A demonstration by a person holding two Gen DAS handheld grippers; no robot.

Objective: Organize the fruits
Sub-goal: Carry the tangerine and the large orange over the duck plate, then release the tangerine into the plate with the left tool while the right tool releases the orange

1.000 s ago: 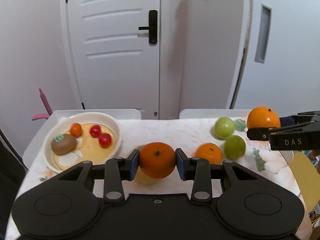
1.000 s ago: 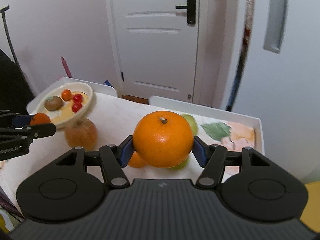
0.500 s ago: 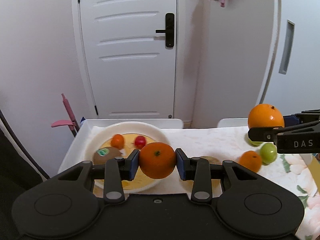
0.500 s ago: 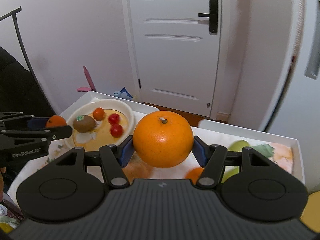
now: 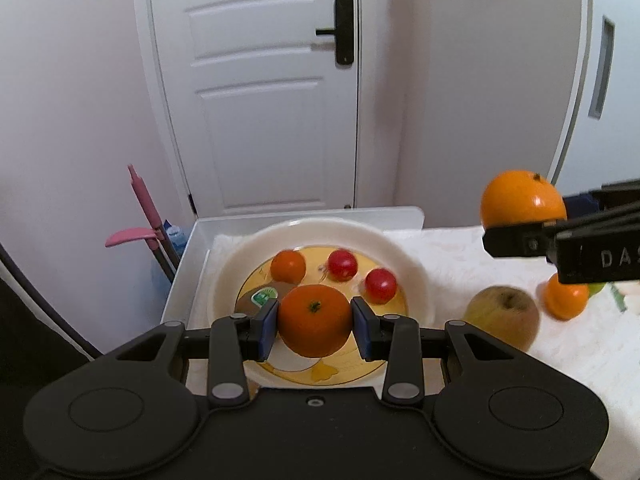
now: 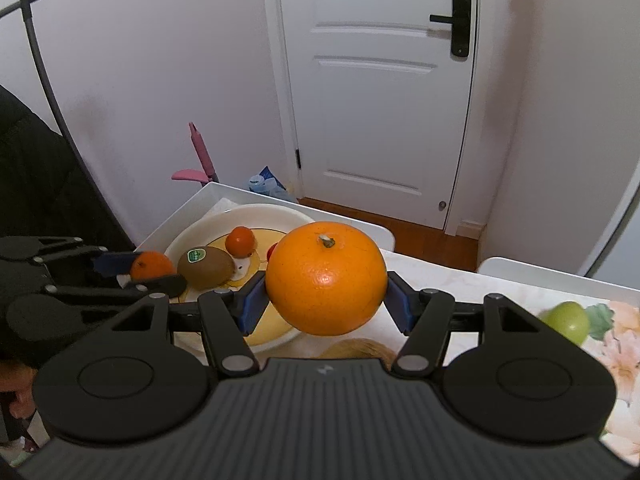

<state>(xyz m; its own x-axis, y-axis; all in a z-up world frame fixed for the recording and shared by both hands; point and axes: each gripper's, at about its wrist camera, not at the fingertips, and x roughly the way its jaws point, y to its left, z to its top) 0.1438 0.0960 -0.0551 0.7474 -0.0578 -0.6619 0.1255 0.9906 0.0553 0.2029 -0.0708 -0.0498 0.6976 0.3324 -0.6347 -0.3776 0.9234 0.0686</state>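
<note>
The left tool [image 5: 315,322] is closed to a medium gap around a small orange tangerine [image 5: 314,321], its two blue pads pressed against the fruit's sides, stem end facing up. It holds the tangerine in the air over the near part of a white bowl [image 5: 404,256] with a yellow centre, which sits at the left end of the worktop [image 5: 452,256]. Lying in the bowl are a smaller tangerine [image 5: 288,266], two red cherry tomatoes [image 5: 342,265] and a brown kiwi [image 5: 256,300] with a green sticker, partly hidden behind the left pad. The right tool [image 6: 325,304] is spread wider and clamps a large orange [image 6: 326,278] between its blue pads, stem up; from the left wrist view this orange [image 5: 522,200] is carried above the worktop, to the right of the bowl and apart from it. On the flowered cloth to the right of the bowl rest a yellowish-brown apple [image 5: 502,316] and, just beyond it, another tangerine [image 5: 564,302], partly covered by the right tool's finger. A green apple [image 6: 568,320] lies farther right on the cloth. A white door [image 5: 260,88] stands behind the worktop.
</note>
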